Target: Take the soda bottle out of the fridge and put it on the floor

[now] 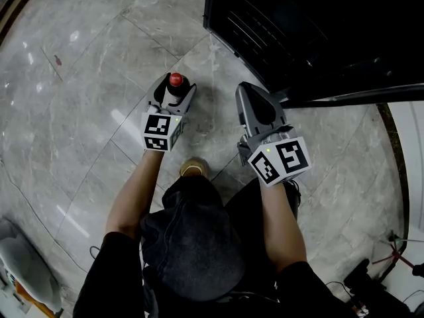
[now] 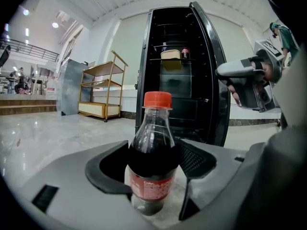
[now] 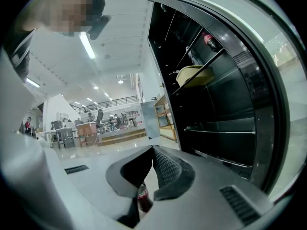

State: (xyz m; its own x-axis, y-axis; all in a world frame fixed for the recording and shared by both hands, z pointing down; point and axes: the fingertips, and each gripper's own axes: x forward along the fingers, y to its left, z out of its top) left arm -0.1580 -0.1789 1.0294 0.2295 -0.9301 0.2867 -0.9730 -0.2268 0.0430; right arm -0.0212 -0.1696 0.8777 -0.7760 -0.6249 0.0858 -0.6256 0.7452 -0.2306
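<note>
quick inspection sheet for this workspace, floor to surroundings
surface: glossy marble floor
job's things: bottle upright, red cap on, down at floor level; fridge standing open, a container and another bottle on its upper shelf
clutter: white object at lower left, cannot tell what
grippers: left gripper shut on bottle; right gripper shut, empty
cables: thin cables on the floor at right
surroundings: shelf cart beyond the fridge, open hall behind
</note>
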